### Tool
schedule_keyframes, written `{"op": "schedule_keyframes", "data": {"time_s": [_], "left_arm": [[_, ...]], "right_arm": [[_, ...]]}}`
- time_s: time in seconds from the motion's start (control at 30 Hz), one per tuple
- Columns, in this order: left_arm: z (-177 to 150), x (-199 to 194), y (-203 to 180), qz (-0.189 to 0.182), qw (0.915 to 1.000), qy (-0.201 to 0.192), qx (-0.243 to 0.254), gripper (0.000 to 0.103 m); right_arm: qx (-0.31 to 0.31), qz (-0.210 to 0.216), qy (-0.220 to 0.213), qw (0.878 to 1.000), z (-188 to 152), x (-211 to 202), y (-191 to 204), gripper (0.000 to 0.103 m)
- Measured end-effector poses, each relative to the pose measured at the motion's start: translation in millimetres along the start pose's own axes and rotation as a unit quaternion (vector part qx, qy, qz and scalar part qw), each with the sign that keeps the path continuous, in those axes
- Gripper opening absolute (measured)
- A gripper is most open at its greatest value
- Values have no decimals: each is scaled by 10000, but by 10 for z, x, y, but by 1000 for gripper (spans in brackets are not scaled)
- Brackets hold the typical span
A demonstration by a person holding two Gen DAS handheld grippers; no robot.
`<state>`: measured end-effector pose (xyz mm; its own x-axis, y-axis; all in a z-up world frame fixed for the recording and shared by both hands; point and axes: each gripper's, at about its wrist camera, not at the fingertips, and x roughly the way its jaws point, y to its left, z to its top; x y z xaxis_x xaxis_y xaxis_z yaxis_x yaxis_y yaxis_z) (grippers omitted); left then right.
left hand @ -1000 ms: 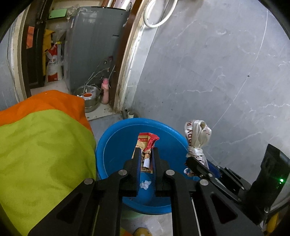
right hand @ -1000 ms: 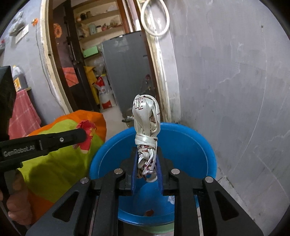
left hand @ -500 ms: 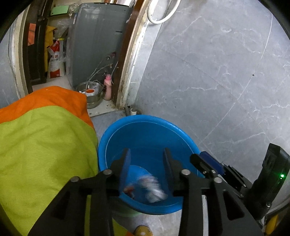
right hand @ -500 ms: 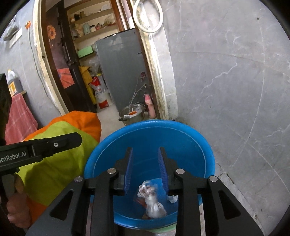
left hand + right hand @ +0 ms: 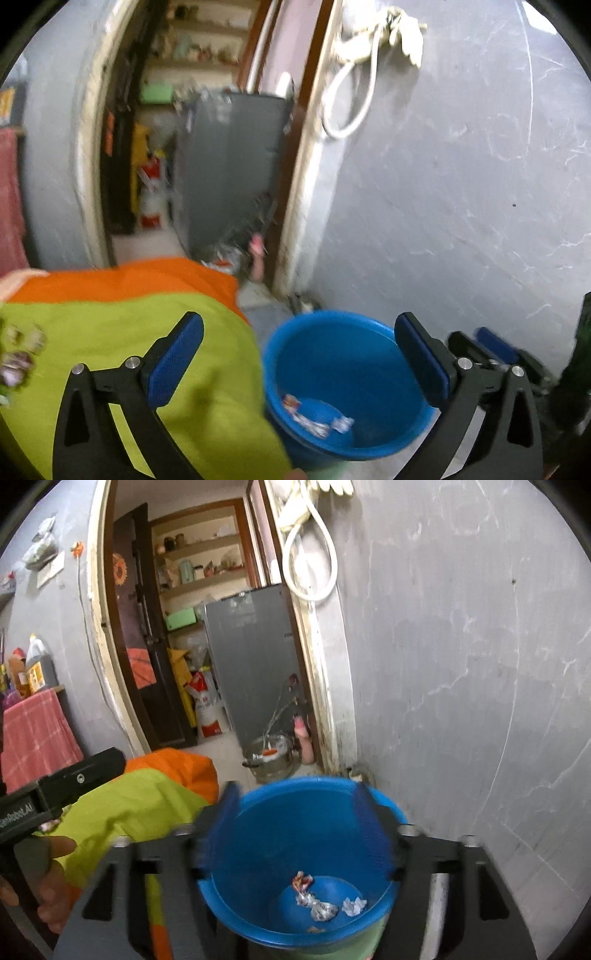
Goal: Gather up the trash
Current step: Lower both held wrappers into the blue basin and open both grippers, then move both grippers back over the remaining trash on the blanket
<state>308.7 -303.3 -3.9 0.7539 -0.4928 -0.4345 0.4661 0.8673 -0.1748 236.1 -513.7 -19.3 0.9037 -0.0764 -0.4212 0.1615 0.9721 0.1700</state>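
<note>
Two grippers, both with jaws spread wide and holding nothing. The left gripper (image 5: 299, 354) sits in the lower half of its frame, over the edge of a green and orange cloth (image 5: 122, 325) and a blue bucket (image 5: 332, 328). The right gripper (image 5: 295, 830) frames the bucket. Crumpled wrappers (image 5: 314, 897) lie on the bucket's bottom, lower centre of the right view.
</note>
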Motion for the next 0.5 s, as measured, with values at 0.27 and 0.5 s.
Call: {"op": "schedule_keyframes", "data": {"time_s": [0.27,0.5], "left_arm": [[4,-463,323,413,9982,-425,-78,101],[26,-870,575,678,9954,-670,-116,101]], "right_arm": [[-105,110,-325,9994,135,-285,254,90],[-254,248,-559,9978,230,-541,555,103]]}}
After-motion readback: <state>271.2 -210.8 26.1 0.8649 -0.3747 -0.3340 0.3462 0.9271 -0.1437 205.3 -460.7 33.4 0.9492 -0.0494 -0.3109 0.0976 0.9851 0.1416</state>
